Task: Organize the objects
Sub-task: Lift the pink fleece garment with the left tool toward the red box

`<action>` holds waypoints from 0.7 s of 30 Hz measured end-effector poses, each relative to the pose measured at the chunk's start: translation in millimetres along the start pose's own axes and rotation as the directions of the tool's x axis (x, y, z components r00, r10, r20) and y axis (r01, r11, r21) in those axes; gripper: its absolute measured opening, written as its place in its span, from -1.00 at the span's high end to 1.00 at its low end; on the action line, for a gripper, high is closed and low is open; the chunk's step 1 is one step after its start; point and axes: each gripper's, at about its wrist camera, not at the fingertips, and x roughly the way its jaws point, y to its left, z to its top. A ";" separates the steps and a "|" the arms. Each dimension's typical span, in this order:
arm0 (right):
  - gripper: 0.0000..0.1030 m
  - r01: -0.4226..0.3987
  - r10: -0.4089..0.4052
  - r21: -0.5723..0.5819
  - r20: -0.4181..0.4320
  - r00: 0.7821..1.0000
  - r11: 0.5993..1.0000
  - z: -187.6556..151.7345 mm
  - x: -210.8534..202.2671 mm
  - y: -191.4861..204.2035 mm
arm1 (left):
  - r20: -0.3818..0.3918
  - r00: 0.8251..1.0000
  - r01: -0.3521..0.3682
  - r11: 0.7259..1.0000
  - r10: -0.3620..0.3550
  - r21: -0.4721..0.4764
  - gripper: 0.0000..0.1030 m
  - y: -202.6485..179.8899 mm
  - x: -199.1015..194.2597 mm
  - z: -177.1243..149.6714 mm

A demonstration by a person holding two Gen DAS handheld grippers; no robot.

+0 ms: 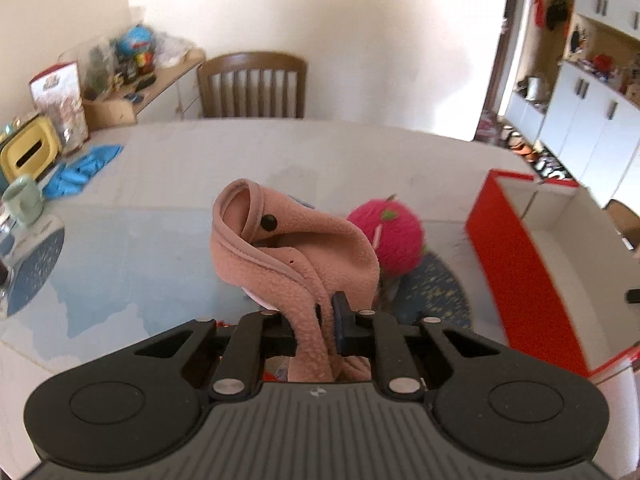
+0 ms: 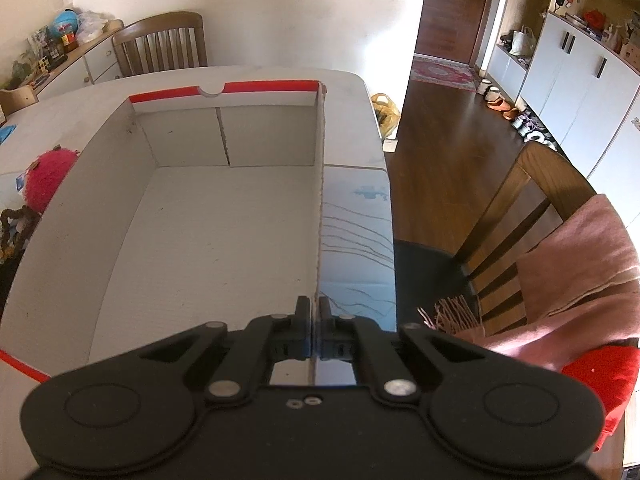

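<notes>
left wrist view: at bottom centre, the left gripper (image 1: 314, 326) is clenched on a pink fleece garment (image 1: 296, 256), which rises from between the two fingers into the middle of the frame, its bound edge curling over at the top beside a black snap button. just behind it to the right, a shaggy magenta plush toy (image 1: 390, 238) rests on the table (image 1: 248, 160), touching or overlapping a blue starred mat (image 1: 436, 292). at the right edge stands a red-and-white cardboard box (image 1: 520, 272), open at the top. at the left edge, a pale green mug (image 1: 22, 200) stands near a yellow box with a slot (image 1: 28, 152) and a crumpled blue cloth (image 1: 80, 168). a wooden chair (image 1: 252, 86) stands against the far side of the table, upper centre, with a cluttered sideboard (image 1: 160, 80) at upper left.

right wrist view: at bottom centre, the right gripper (image 2: 314, 326) is clamped on the right-hand wall of the cardboard box (image 2: 320, 200), one finger inside and one outside. the box's white interior fills the centre and left of the frame. the magenta toy (image 2: 48, 180) shows past the box's left wall, at middle left. a second chair (image 2: 520, 216), draped with a fringed pink scarf (image 2: 580, 272), stands at lower right.
</notes>
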 end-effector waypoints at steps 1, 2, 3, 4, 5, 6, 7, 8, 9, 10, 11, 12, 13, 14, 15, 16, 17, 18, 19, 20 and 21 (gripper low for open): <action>0.96 -0.002 0.002 0.001 0.001 1.000 1.000 -0.3 -0.4 -0.2 | 0.007 1.000 0.013 1.000 -0.013 -0.004 0.72 -1.0 -4.1 3.4; 0.96 -0.004 0.004 -0.001 0.001 1.000 1.000 -0.7 -0.7 -0.3 | 0.013 1.000 0.029 1.000 -0.029 -0.004 0.72 -3.0 -8.0 6.9; 0.96 -0.004 0.004 -0.003 0.001 1.000 1.000 -0.8 -0.7 0.5 | 0.019 0.999 0.041 0.999 -0.041 0.002 0.72 -6.3 -11.1 9.6; 0.96 -0.004 0.004 -0.004 0.002 1.000 1.000 -1.3 -0.7 0.7 | 0.026 0.998 0.052 0.999 -0.052 0.015 0.72 -11.5 -14.2 12.3; 0.96 -0.005 0.005 -0.003 0.002 1.000 1.000 -1.2 -0.9 0.9 | 0.032 0.997 0.064 0.997 -0.065 0.032 0.72 -17.9 -16.8 15.2; 0.95 -0.008 0.008 -0.003 0.003 1.000 1.000 -1.4 -1.4 0.6 | 0.036 0.996 0.081 0.995 -0.083 0.050 0.72 -25.2 -18.5 17.8; 0.95 -0.009 0.009 -0.003 0.003 1.000 1.000 -1.5 -1.6 0.6 | 0.039 0.994 0.097 0.993 -0.099 0.061 0.72 -30.8 -19.8 19.2; 0.95 -0.009 0.009 -0.003 0.003 1.000 1.000 -1.6 -1.6 0.6 | 0.042 0.992 0.116 0.991 -0.120 0.072 0.72 -38.5 -20.5 21.2; 0.95 -0.011 0.011 -0.002 0.003 1.000 1.000 -1.8 -1.8 0.4 | 0.044 0.989 0.136 0.987 -0.140 0.083 0.72 -45.5 -20.6 23.0; 0.95 -0.013 0.013 -0.004 0.004 1.000 1.000 -2.0 -2.1 0.5 | 0.045 0.986 0.156 0.983 -0.161 0.098 0.72 -54.3 -19.9 24.2; 0.95 -0.014 0.014 -0.007 0.004 1.000 1.000 -2.1 -2.2 0.9 | 0.045 0.983 0.171 0.979 -0.177 0.111 0.72 -63.3 -18.6 25.7; 0.95 -0.016 0.016 -0.009 0.004 1.000 1.000 -2.3 -2.2 0.8 | 0.043 0.980 0.186 0.975 -0.193 0.123 0.72 -71.9 -16.8 27.2; 0.95 -0.017 0.017 -0.008 0.002 1.000 1.000 -2.2 -2.2 0.4 | 0.039 0.977 0.203 0.969 -0.210 0.138 0.72 -81.1 -14.2 28.9; 0.95 -0.017 0.017 -0.004 0.000 1.000 1.000 -1.9 -2.1 0.0 | 0.034 0.973 0.220 0.963 -0.228 0.155 0.72 -91.8 -11.1 30.4; 0.95 -0.019 0.019 -0.002 0.000 1.000 1.000 -1.4 -2.0 -0.5 | 0.032 0.970 0.232 0.958 -0.240 0.168 0.72 -100.2 -9.0 31.7; 0.95 -0.021 0.021 0.000 0.001 1.000 1.000 -1.1 -2.0 -0.9 | 0.029 0.967 0.243 0.952 -0.253 0.184 0.72 -109.3 -6.0 33.4; 0.95 -0.022 0.022 0.000 0.002 1.000 1.000 -1.1 -1.6 -1.4 | 0.024 0.964 0.256 0.946 -0.266 0.201 0.72 -119.6 -2.9 35.2; 0.95 -0.023 0.023 -0.003 0.002 1.000 1.000 -1.3 -1.3 -1.9 | 0.020 0.961 0.267 0.940 -0.278 0.214 0.72 -128.4 0.0 37.9; 0.95 -0.024 0.024 -0.004 0.002 1.000 1.000 -1.2 -1.2 -2.4 | 0.015 0.957 0.281 0.933 -0.291 0.224 0.72 -137.6 2.2 39.9; 0.95 -0.026 0.026 -0.004 0.002 1.000 1.000 -1.2 -1.0 -2.5 | 0.008 0.951 0.299 0.925 -0.309 0.235 0.72 -148.1 4.7 42.3; 0.95 -0.027 0.027 -0.005 0.002 1.000 1.000 -1.2 -0.6 -2.8 | 0.002 0.947 0.312 0.918 -0.322 0.245 0.72 -157.1 5.9 42.2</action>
